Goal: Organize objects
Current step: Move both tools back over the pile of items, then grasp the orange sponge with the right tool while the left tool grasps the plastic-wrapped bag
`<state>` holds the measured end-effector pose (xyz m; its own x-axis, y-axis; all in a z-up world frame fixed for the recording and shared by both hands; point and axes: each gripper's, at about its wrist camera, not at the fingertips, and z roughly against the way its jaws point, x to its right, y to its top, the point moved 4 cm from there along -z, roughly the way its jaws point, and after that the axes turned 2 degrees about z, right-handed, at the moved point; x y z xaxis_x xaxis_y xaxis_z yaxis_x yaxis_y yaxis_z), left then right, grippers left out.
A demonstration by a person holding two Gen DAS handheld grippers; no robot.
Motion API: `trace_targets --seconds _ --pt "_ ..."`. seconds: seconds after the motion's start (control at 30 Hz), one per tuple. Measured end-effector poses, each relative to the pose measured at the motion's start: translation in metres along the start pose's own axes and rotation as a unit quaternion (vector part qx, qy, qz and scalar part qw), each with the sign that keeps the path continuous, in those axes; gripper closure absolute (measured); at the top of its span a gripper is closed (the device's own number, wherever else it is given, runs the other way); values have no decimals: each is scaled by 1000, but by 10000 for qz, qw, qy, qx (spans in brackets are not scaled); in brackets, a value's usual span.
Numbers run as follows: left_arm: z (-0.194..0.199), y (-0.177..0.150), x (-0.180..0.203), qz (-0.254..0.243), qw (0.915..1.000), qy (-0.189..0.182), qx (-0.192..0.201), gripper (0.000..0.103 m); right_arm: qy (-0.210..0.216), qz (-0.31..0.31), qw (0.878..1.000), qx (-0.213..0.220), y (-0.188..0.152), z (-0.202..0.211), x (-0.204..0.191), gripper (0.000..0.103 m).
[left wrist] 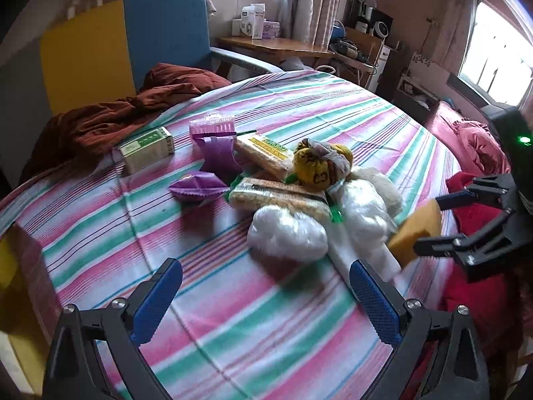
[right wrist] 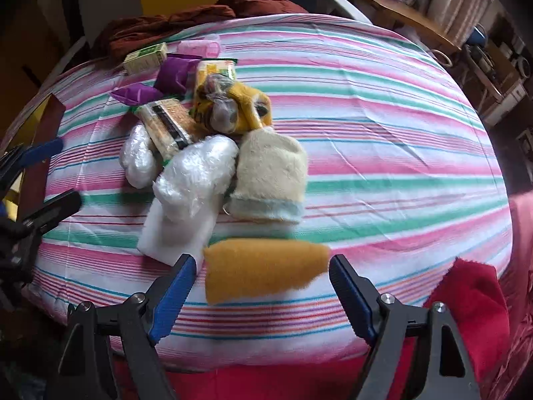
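A pile of objects lies on the striped tablecloth [left wrist: 233,326]: cracker packs [left wrist: 279,196], a yellow tiger toy [left wrist: 321,163], white plastic-wrapped bundles [left wrist: 286,236], purple pouches [left wrist: 196,188], a green-white box [left wrist: 146,148] and a cream fleece mitt [right wrist: 269,170]. A mustard-yellow cloth [right wrist: 263,266] lies between the fingers of my right gripper [right wrist: 263,286], which is open around it; the gripper also shows in the left wrist view [left wrist: 433,223]. My left gripper [left wrist: 266,296] is open and empty, short of the pile.
A dark red blanket [left wrist: 116,116] lies at the table's far left by a blue chair [left wrist: 166,30]. Red cloth [right wrist: 473,306] hangs at the near right edge. A wooden desk [left wrist: 276,46] with boxes stands behind.
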<state>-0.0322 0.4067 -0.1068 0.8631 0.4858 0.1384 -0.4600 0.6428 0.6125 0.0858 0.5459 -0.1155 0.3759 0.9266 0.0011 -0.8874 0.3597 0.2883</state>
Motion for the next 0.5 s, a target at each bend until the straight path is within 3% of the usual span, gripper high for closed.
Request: trace_targets --seconds 0.2,0.33,0.43,0.5 --pt "-23 9 4 -95 9998 -153 -87 2 91 -222 9996 -143 0 -6 6 31" --pt "-42 15 4 -29 9996 -232 -183 4 77 -313 9993 -177 3 -8 8 32" --pt "-53 18 3 58 9991 -315 -276 17 64 -314 9993 -190 4 -9 7 34" --pt "-61 16 1 173 9980 -416 -435 35 26 -287 9994 -191 4 -9 6 35"
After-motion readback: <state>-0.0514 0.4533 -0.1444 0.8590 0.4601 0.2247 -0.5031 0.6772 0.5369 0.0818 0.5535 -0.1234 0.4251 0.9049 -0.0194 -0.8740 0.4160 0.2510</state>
